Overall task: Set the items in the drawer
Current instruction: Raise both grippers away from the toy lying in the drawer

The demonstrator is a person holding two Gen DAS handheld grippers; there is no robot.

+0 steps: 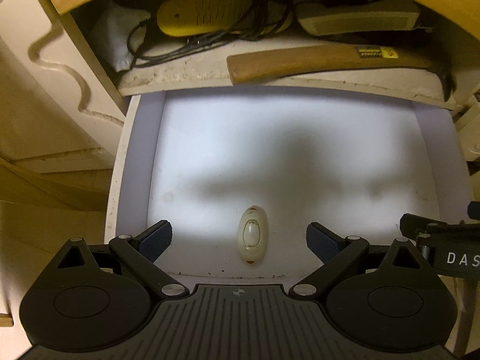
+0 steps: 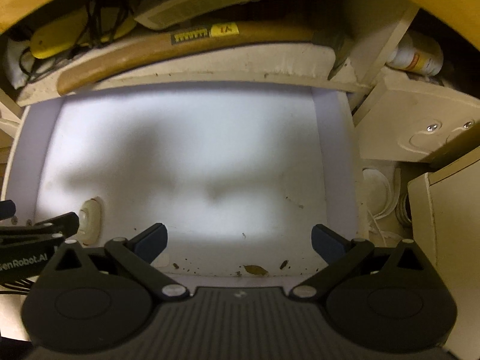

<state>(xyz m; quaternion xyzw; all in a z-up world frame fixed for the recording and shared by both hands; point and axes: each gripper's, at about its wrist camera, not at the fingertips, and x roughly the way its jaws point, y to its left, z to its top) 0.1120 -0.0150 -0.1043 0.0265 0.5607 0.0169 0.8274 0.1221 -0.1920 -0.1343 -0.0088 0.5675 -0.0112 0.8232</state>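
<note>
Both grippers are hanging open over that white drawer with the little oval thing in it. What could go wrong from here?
The small oval switch lies loose near the drawer's front wall; closing the drawer might send it sliding. The hammer handle lies along the shelf edge just above, so a lifting gripper could knock it down. The left gripper and right gripper hang close together and might collide.

A white oval switch [image 1: 253,234] lies in the drawer [image 1: 132,162] between spread jaws.

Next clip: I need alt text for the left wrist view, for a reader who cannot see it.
The left hand-held gripper hangs open above an open white drawer, where a small white oval switch lies between its fingers near the front edge. On the shelf above lie a wooden-handled hammer, a yellow device and tangled black cords. The right hand-held gripper's tip shows at far right.
</note>
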